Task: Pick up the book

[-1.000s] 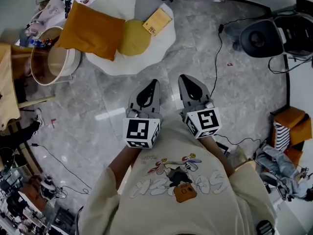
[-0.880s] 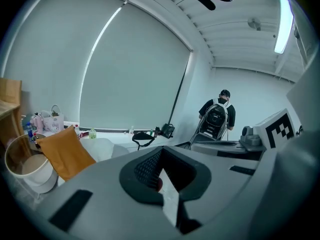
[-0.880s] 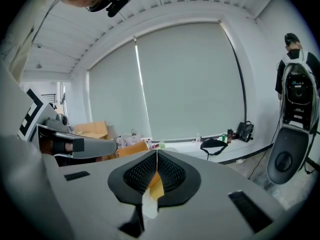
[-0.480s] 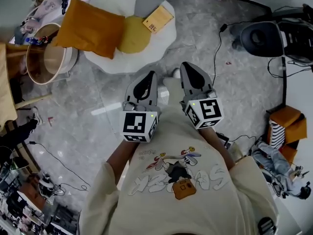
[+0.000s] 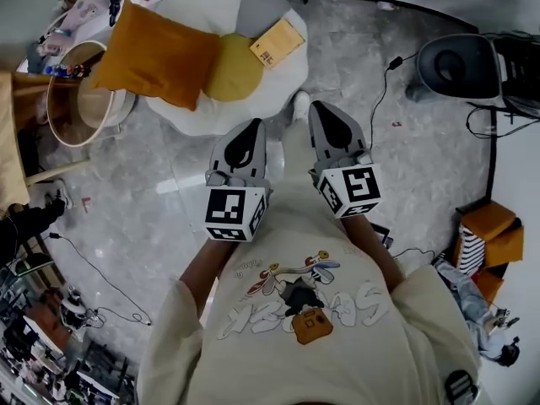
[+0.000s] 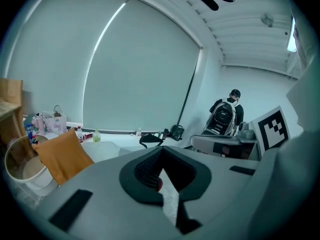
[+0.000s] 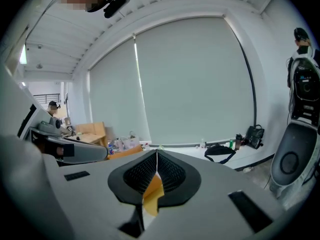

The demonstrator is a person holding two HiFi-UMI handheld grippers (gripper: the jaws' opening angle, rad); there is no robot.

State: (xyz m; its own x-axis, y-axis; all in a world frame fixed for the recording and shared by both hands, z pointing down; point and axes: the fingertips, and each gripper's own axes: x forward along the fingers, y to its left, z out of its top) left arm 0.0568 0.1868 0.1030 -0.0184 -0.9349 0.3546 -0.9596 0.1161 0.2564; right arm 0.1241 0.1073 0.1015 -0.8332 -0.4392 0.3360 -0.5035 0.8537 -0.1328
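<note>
Grey marbled floor (image 5: 160,218), glossy, with a black cable (image 5: 376,99) trailing across it at upper right. Black round unit (image 5: 460,64) at the far right, orange boxes (image 5: 498,226) lower down that side. Round tub (image 5: 120,108) at left, clutter along the wall above it. Big pale roller blind (image 6: 140,74) fills the back wall in both gripper views; person with a backpack (image 6: 225,116) stands at the right of the left gripper view.

White pouf (image 5: 261,91) on the floor ahead, lobed outline, grey patch on top. Carries an orange pillow (image 5: 156,53) on its left half, a yellow round cushion (image 5: 234,67) in the middle and the book (image 5: 277,42) on its upper right lobe.

Book: thin, tan cover, lies flat and turned at an angle, small white label with dark print near the lower corner. Sits just beside the yellow cushion, well apart from both grippers.

Left gripper (image 5: 251,126) held low in front of the body, jaws closed tip to tip, nothing clamped. Right gripper (image 5: 323,112) alongside it, same level, jaws also pressed together at the tips and empty; orange seen through the slit in its own view is background. Both point towards the pouf
</note>
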